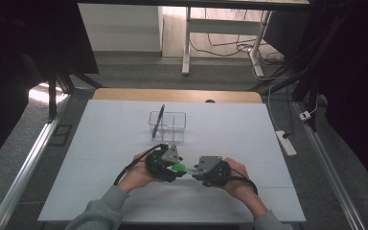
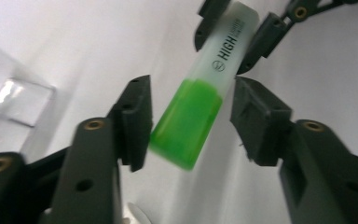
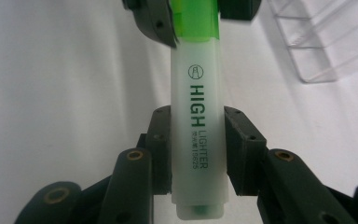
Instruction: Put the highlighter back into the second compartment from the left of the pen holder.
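Highlighter [image 3: 196, 121] hangs level above the tabletop [image 1: 100, 143] between our hands, long axis running gripper to gripper, pale barrel clamped in the right gripper [image 3: 198, 149] while the left gripper [image 2: 191, 121] sits open around the green cap, pads not touching.

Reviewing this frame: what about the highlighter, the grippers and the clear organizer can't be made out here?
- Highlighter: in the right gripper view the top edge cuts off its green cap end; in the high view it is too small to read.
- Left gripper: motion blur softens the cap edges, so pad contact is unclear.
- Clear organizer: the dark item standing in it is too small to identify; the right gripper view's edge cuts the organizer off.
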The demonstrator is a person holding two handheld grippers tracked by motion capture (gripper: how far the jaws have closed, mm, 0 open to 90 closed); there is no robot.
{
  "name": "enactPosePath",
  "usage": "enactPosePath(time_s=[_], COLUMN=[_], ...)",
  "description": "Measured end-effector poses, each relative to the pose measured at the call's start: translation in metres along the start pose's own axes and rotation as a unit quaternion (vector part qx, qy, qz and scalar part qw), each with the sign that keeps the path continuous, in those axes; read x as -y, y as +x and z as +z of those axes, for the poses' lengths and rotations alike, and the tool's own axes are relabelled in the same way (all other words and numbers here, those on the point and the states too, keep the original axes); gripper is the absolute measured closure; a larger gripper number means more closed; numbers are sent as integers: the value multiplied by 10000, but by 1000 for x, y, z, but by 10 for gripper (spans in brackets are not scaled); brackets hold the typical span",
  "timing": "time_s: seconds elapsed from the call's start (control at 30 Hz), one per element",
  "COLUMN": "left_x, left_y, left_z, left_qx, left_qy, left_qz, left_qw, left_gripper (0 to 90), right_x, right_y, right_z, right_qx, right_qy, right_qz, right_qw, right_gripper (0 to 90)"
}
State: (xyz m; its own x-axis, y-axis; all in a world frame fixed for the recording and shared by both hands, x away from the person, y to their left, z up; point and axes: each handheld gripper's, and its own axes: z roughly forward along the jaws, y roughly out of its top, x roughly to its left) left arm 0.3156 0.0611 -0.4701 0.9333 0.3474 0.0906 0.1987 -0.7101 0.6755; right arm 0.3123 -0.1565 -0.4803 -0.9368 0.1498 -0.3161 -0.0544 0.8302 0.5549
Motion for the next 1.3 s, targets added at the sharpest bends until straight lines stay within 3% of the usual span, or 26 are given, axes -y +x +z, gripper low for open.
enactPosePath(time_s=[0.2, 0.33, 0.53, 0.77, 1.1, 1.3], left_x=[6, 10, 13, 14, 13, 13], left_y=[9, 13, 17, 19, 18, 19], left_z=[-9, -13, -17, -19, -15, -11], left_qx=[-120, -151, -109, 11, 81, 177], left_qy=[-390, -682, -981, -1169, -1180, -1198], left_qz=[-640, -976, -1253, -1403, -1425, -1516], left_qw=[9971, 9928, 9872, 9832, 9827, 9810], left_gripper=[364, 349, 346, 345, 354, 375], right_x=[5, 7, 10, 8, 6, 5], right_y=[-6, -10, -13, -12, -7, -3], right_z=[-8, -14, -18, -19, -12, -7], right_qx=[334, 582, 739, 785, 760, 756], right_qy=[-277, -490, -697, -854, -868, -925], right_qz=[398, 562, 741, 895, 800, 703], right_qw=[9983, 9955, 9921, 9892, 9901, 9903], right_gripper=[658, 658, 657, 658, 657, 657])
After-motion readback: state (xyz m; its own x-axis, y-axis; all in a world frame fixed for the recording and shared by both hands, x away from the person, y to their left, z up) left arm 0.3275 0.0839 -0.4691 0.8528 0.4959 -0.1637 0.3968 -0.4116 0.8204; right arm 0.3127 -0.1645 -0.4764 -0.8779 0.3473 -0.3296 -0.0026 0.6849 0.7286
